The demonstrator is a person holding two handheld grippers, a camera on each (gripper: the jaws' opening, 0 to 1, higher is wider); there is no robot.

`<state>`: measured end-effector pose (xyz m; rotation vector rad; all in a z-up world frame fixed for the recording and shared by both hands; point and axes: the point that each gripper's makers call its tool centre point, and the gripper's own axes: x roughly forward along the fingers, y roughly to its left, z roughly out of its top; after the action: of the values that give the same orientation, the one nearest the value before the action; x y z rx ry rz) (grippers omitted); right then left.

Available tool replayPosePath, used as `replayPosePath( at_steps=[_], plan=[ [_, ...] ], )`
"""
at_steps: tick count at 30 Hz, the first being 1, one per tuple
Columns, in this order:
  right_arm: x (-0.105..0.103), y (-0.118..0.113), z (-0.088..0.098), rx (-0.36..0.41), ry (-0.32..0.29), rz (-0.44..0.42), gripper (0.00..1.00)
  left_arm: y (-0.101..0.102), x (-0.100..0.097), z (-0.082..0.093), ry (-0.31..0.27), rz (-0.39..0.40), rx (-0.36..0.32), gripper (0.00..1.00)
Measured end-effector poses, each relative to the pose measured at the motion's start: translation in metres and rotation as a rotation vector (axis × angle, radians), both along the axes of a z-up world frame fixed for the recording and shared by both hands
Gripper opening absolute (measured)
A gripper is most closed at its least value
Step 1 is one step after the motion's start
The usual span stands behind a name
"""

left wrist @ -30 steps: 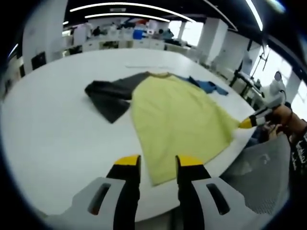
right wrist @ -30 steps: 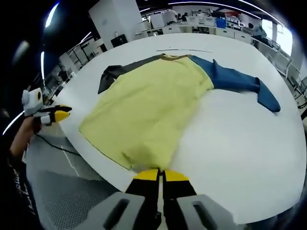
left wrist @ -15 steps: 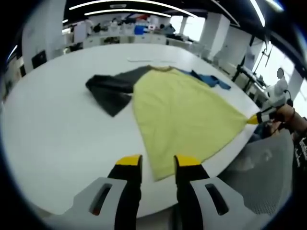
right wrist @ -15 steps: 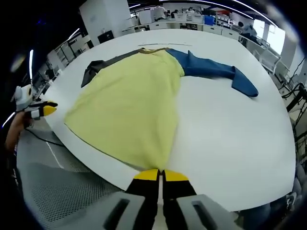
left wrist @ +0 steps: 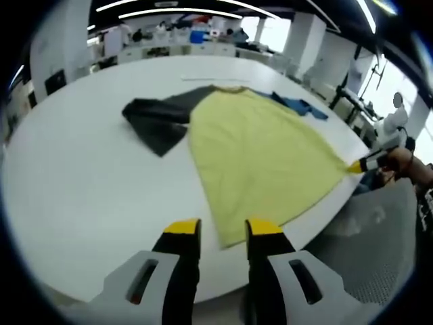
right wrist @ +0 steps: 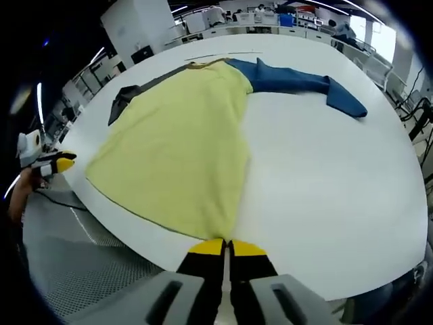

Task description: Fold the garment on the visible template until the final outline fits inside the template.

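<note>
While the white surface [right wrist: 338,196] extends across both views, the garment [right wrist: 176,149] lies spread flat on it, with its hem along the near edge of the surface and its neckline toward the far edge. The garment body is yellow. In the right gripper view, a blue sleeve [right wrist: 304,84] extends from the shoulder toward the far right part of the surface, and a dark grey sleeve [right wrist: 128,95] lies folded at the opposite shoulder, toward the left edge. In the left gripper view, the same dark grey sleeve [left wrist: 155,122] lies left of the yellow body [left wrist: 264,156], and the blue sleeve [left wrist: 301,106] shows beyond it. A thin pale strip [right wrist: 223,55] lies on the surface just past the neckline; whether it is part of a template cannot be determined.

The right claw [right wrist: 226,247] is closed, with its yellow-tipped jaws pressed together on the hem corner of the garment at the near edge of the surface. In the left gripper view, this claw [left wrist: 357,166] appears at the right, held by a hand [left wrist: 406,162], with the hem corner at its tip.

The left claw [left wrist: 220,230] stands narrowly open, jaws apart and holding nothing, just at the other hem corner near the surface edge.
</note>
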<state>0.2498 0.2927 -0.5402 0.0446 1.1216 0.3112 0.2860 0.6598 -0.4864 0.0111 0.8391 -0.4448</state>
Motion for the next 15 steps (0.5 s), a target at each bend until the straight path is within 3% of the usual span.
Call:
replayPosePath(
  at_steps=[3, 5, 10, 15],
  plan=[
    [0.002, -0.002, 0.009, 0.012, -0.011, -0.025, 0.02, 0.0, 0.0, -0.003, 0.001, -0.003, 0.018, 0.23],
    [0.008, -0.007, 0.017, 0.007, -0.037, -0.043, 0.09, -0.001, 0.0, -0.003, -0.003, -0.003, 0.019, 0.23],
    [0.028, -0.014, 0.036, 0.037, -0.107, -0.087, 0.17, -0.004, 0.011, 0.011, -0.096, -0.005, 0.0, 0.29],
    [0.045, -0.019, 0.048, 0.047, -0.161, -0.099, 0.29, -0.008, 0.018, 0.023, -0.149, -0.021, -0.011, 0.4]
  ],
)
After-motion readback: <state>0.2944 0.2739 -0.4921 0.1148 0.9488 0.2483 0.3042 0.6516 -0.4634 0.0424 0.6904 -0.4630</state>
